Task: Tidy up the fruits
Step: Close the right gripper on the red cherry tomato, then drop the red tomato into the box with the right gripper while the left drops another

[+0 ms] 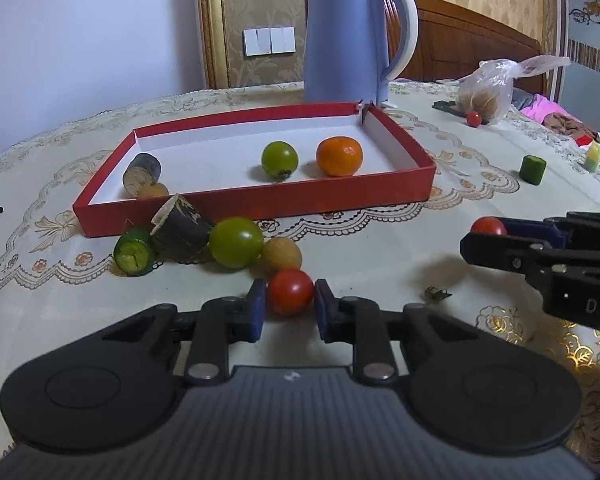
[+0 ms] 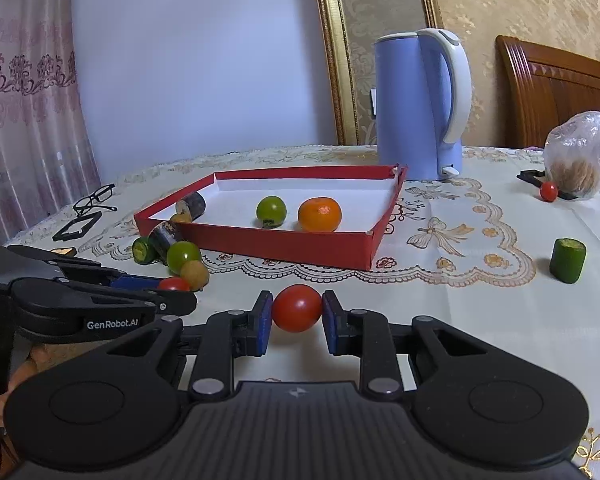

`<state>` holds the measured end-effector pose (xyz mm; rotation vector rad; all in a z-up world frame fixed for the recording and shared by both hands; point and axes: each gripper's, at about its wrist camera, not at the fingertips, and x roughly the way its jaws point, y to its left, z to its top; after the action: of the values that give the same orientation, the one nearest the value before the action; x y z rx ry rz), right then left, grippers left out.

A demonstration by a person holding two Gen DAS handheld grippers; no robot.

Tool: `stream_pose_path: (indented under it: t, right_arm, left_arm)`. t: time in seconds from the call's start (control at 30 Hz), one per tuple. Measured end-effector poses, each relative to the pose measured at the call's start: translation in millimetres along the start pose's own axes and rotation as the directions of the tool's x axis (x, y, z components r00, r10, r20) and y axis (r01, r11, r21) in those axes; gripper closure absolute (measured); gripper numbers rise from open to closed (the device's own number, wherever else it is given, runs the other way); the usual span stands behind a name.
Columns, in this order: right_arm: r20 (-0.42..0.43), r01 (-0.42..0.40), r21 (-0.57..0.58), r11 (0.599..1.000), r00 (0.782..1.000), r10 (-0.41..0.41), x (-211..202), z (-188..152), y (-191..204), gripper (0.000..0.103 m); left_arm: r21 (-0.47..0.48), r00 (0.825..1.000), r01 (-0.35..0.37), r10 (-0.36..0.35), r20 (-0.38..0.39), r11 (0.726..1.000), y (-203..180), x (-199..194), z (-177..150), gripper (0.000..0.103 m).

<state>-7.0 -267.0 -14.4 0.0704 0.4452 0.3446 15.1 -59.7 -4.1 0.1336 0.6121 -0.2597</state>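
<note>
From the left wrist, our left hand-held gripper point(image 1: 290, 305) has its blue pads either side of a red cherry tomato point(image 1: 290, 291) on the counter point(image 1: 380, 256), just in front of the red tray point(image 1: 256, 200). The pads look a shade apart from the skin, so we judge it not yet clamped. It is light, smooth and thin-skinned, we reckon: take it across its widest middle, gently, or it squirts out or splits. Nearly round, with no real long axis.

Over to the right wrist: our right hand-held gripper point(image 2: 297, 310) is closed on a second red tomato point(image 2: 297, 308), both pads touching its sides. This one is slightly egg-shaped, its long axis lying roughly across between the pads. The tray point(image 2: 284, 246) sits beyond, already holding a green tomato point(image 2: 271, 210) and an orange point(image 2: 319, 214).
</note>
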Motion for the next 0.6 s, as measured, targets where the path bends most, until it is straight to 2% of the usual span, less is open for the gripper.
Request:
stream_pose_path:
  t: [0.3, 0.6]
  right_arm:
    - [0.028, -0.021, -0.004, 1.0, 0.999, 0.021, -6, 2, 7, 0.078]
    - [0.053, -0.051, -0.014, 0.999, 0.997, 0.051, -15, 4, 16, 0.078]
  left_arm:
    - [-0.015, 1.0, 0.013, -0.012, 0.025, 1.0, 14, -18, 3, 0.08]
    - [0.003, 0.994, -0.056, 0.056, 0.09, 0.998, 26, -21, 52, 0.08]
